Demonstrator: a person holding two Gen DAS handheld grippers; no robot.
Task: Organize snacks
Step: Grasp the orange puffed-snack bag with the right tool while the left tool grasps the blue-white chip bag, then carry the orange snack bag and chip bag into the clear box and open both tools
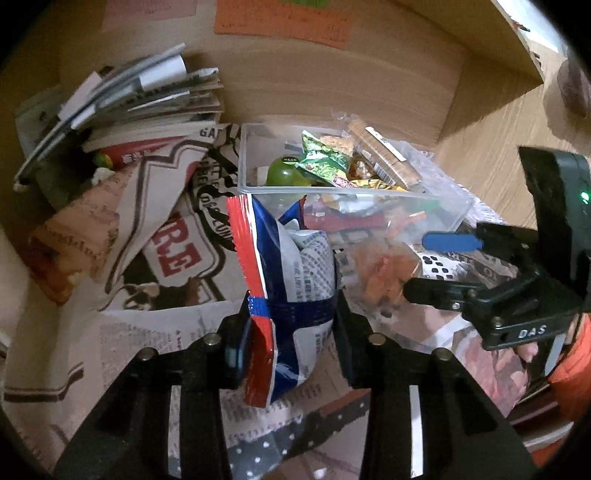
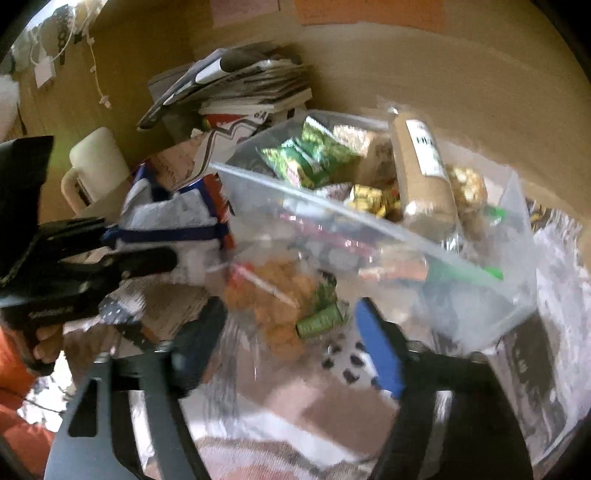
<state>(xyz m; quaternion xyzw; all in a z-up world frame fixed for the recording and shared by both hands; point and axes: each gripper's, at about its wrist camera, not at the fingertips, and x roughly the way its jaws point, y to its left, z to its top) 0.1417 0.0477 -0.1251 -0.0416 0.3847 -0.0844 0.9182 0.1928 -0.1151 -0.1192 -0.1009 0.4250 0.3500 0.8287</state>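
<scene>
My left gripper [image 1: 291,325] is shut on a red, white and blue snack bag [image 1: 291,266], held upright just in front of the clear plastic bin [image 1: 243,162]. The bin holds green packets [image 1: 321,158], a long biscuit pack [image 1: 388,155], gold sweets and a green round item [image 1: 284,173]. My right gripper [image 2: 288,332] is open, its fingers either side of a clear bag of orange snacks [image 2: 280,295] with a green tie that lies in front of the bin [image 2: 517,206]. The right gripper also shows in the left wrist view [image 1: 436,262].
Newspaper sheets [image 1: 170,236] cover the wooden surface. A stack of magazines and papers [image 1: 147,99] lies back left. A cream mug [image 2: 96,166] stands left of the bin. A wooden back wall with orange notes [image 1: 284,18] closes the rear.
</scene>
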